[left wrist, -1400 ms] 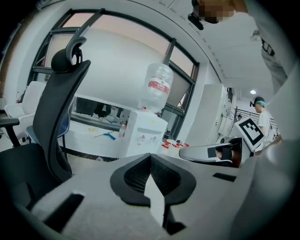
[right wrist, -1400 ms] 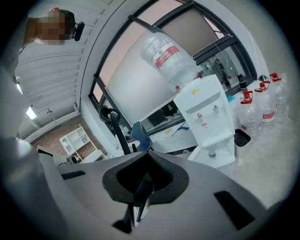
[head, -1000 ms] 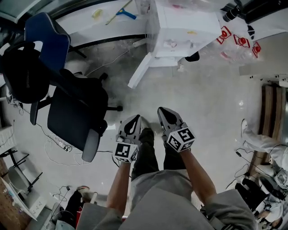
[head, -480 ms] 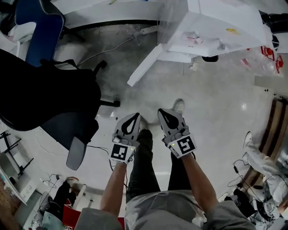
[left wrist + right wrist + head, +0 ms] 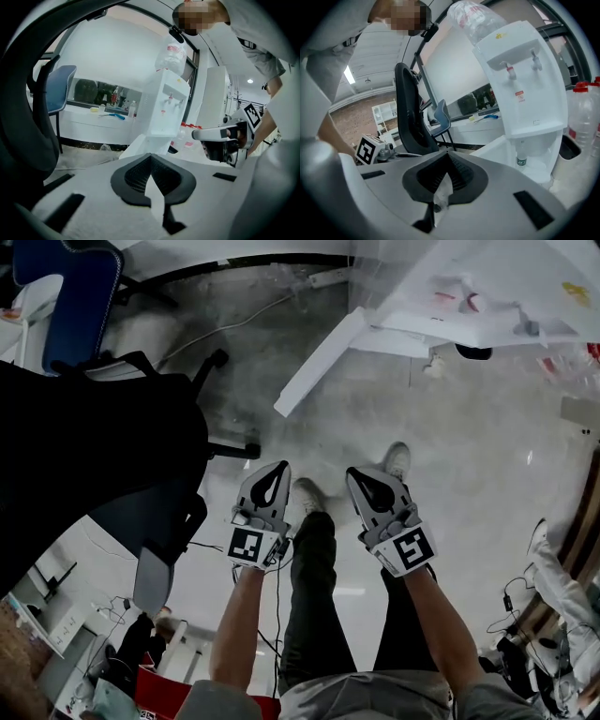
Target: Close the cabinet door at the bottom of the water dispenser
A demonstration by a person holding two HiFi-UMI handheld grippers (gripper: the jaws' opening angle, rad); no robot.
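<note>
Held left claw (image 5: pixel 277 468) and right claw (image 5: pixel 357 474) closed, empty, short of open cabinet door (image 5: pixel 319 362), free edge nearest left claw.

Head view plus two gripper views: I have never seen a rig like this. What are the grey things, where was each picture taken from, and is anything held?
There is no robot. A person holds a two-jaw hand tool in each hand: the left gripper and the right gripper. The head view comes from a camera on the person's head, looking down past the legs at the floor. Each gripper view comes from a camera riding on that gripper, looking along its jaws. Both pairs of jaws are together and grip nothing. Ahead is a white water dispenser. Its bottom cabinet door is swung open, with a bottle inside. An office chair is at the left.
</note>
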